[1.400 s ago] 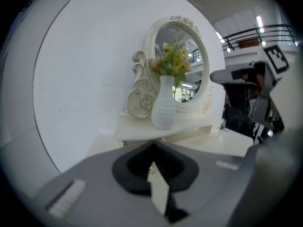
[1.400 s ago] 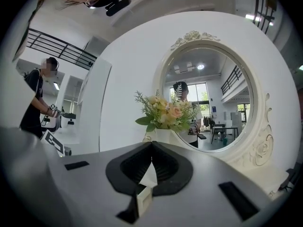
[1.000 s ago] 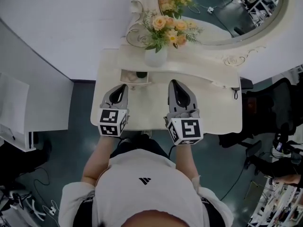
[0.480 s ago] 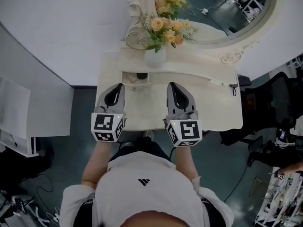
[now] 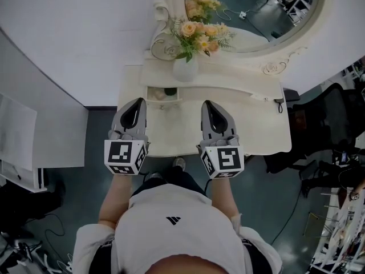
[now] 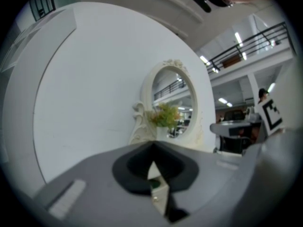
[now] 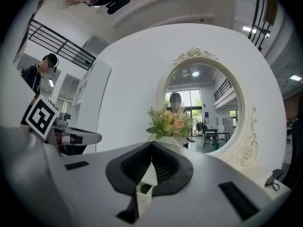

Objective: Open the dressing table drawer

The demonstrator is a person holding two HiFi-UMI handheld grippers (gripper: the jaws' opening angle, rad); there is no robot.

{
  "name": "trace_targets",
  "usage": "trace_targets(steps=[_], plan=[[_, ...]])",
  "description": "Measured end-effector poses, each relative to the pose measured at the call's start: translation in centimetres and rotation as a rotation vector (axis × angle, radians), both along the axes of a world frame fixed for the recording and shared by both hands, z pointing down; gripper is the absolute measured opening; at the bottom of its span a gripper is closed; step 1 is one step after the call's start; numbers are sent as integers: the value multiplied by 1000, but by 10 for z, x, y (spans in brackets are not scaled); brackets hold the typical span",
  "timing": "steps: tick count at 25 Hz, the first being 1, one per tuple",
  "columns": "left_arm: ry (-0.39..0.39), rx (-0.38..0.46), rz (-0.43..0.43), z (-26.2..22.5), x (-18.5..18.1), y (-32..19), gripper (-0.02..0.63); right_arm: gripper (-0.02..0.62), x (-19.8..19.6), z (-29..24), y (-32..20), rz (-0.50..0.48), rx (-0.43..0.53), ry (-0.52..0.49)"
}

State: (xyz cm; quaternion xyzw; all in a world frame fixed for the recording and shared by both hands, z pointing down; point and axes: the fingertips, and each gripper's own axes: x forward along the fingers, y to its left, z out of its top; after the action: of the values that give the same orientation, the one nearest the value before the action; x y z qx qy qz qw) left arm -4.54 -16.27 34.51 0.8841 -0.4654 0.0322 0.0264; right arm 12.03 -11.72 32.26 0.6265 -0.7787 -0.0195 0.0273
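Left tongs and right tongs, both pressed together and empty, hover mid-frame over the desk; the drawer just above looks already pulled out, so nothing needs gripping.

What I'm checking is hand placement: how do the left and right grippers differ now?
The left gripper sits near the left edge of the table, its tip just beside the small open drawer; the right gripper is over the table's middle, farther from that drawer. The left gripper looks at the mirror obliquely, from its left side; the right gripper faces the mirror and flowers squarely. Both are shut and empty.
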Motion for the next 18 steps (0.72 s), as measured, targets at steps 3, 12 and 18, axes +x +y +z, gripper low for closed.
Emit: trace_targets(steps=[3,12,18], plan=[[6,25,-6,-7,-4,3,9,-3,-2,-2,5,3,5,3],[37,86,-16,-28,-14,9,9,-3,-5,-7,16,22,16,5],[49,127,-27,-41,-22,16,9,-3,-7,-10,26,34,24,5]])
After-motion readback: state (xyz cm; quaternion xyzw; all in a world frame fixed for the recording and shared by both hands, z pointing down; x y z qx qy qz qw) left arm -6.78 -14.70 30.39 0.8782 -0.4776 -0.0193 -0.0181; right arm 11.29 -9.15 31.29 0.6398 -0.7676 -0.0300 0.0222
